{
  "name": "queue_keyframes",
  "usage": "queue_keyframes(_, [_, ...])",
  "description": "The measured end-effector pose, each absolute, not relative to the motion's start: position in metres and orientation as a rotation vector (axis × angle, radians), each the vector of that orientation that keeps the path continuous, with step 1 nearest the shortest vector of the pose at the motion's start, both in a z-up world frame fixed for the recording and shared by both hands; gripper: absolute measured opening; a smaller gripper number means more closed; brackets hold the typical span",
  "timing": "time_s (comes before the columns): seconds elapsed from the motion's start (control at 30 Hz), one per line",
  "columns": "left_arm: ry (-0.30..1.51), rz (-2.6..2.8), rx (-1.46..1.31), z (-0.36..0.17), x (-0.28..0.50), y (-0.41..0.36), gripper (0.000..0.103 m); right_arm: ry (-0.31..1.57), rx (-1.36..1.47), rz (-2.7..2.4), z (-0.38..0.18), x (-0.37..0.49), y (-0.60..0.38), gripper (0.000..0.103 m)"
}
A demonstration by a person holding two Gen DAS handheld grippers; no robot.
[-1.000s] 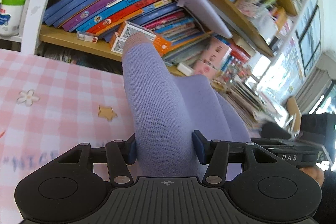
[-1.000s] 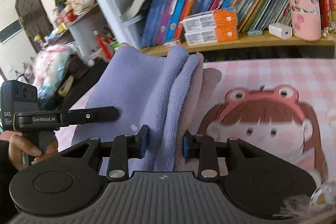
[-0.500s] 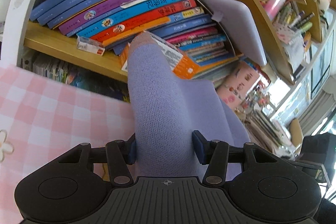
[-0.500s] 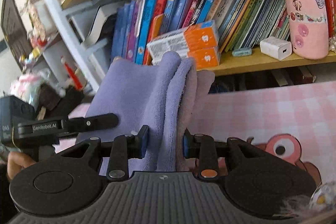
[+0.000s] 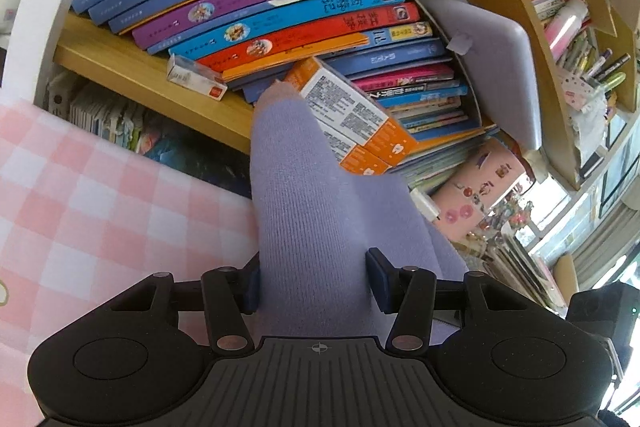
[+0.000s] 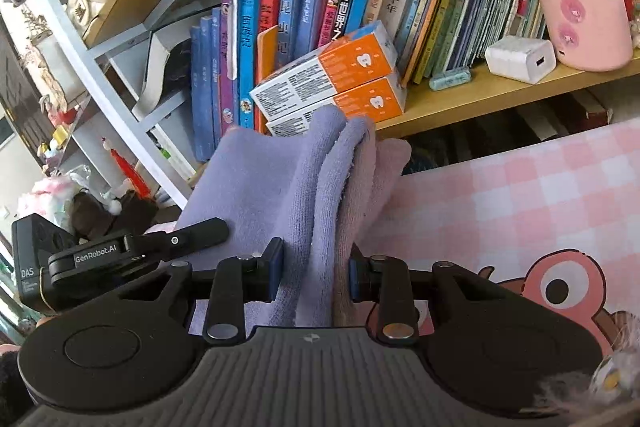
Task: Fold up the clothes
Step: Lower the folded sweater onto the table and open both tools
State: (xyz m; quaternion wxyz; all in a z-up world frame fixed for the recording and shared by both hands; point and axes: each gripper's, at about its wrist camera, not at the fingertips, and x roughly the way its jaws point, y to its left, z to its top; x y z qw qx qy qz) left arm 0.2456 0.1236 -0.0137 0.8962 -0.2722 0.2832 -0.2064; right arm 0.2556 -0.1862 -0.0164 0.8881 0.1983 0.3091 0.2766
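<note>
A wooden bookshelf [image 6: 472,99] packed with books is filling the background, above a pink checked tablecloth [image 5: 92,211]. The lavender garment [image 5: 316,227] is stretching between both grippers, raised over the cloth. The left gripper [image 5: 316,277] is clamping a thick roll of it, which is running forward past its fingertips. The right gripper [image 6: 314,273] is pinching several bunched layers. 2 orange-and-white boxes [image 6: 340,83] are sitting just behind the fabric's tip.

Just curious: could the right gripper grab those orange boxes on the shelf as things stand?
Probably not: the right gripper is shut on the purple cloth, which also stands between it and the orange boxes. It would have to let go first.
</note>
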Motion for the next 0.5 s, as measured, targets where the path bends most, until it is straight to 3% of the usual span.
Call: queue_keyframes(0.5, [0.590,-0.376,-0.640,-0.027,0.266,0.134,0.051,0.628,0.481,0.519,-0.027,0.277,-0.181,0.029])
